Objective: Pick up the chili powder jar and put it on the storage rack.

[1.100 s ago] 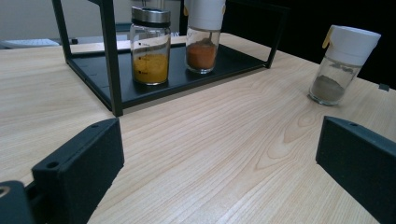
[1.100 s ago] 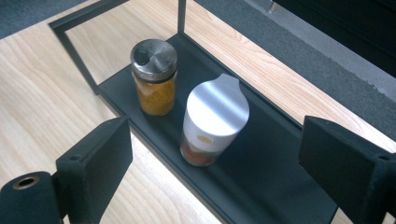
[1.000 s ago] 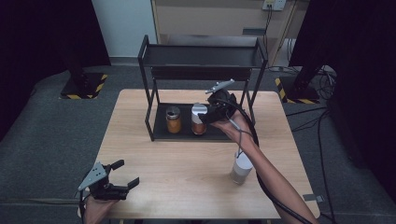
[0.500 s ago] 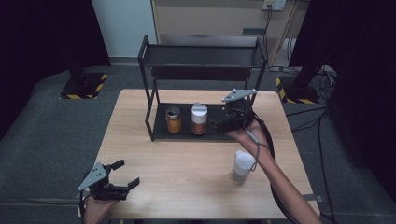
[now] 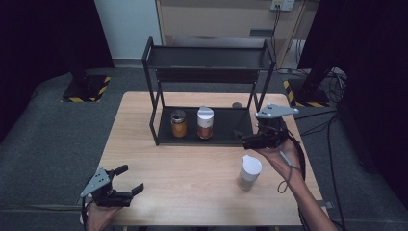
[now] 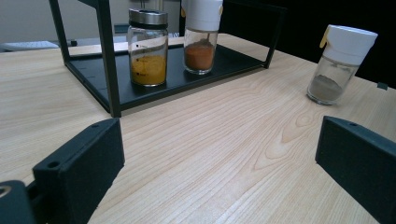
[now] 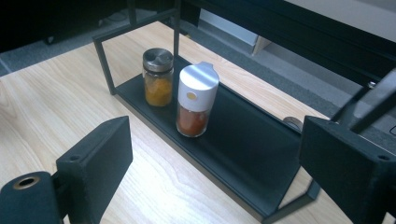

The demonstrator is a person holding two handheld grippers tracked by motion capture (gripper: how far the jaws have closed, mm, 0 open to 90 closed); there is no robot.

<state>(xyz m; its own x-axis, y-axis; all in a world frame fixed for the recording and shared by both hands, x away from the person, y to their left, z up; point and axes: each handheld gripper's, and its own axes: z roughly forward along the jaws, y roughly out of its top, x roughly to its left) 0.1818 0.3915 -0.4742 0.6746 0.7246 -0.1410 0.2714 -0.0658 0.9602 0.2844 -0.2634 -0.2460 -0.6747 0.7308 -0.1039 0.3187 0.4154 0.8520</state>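
Observation:
A black two-tier rack (image 5: 155,110) stands at the back of the wooden table (image 5: 183,163). On its lower shelf a yellow spice jar (image 5: 178,123) with a metal lid stands left of a red spice jar (image 5: 205,122) with a white cap. A third jar (image 5: 249,172), white-capped with grey powder, stands on the table in front of the rack's right end. My right gripper (image 5: 240,137) hovers open and empty at that right end, jaws pointing left, above and behind the grey jar. My left gripper (image 5: 130,179) rests open and empty near the front left edge.
A small round object (image 5: 236,104) lies on the table behind the rack. The rack's upper shelf (image 5: 207,57) overhangs the lower one. Around the table, hazard-striped stand bases (image 5: 86,91) and cables (image 5: 332,77) sit on the grey floor.
My right gripper has drawn back to the right and toward the front, away from the red jar, which stays on the lower shelf. The left gripper has not moved.

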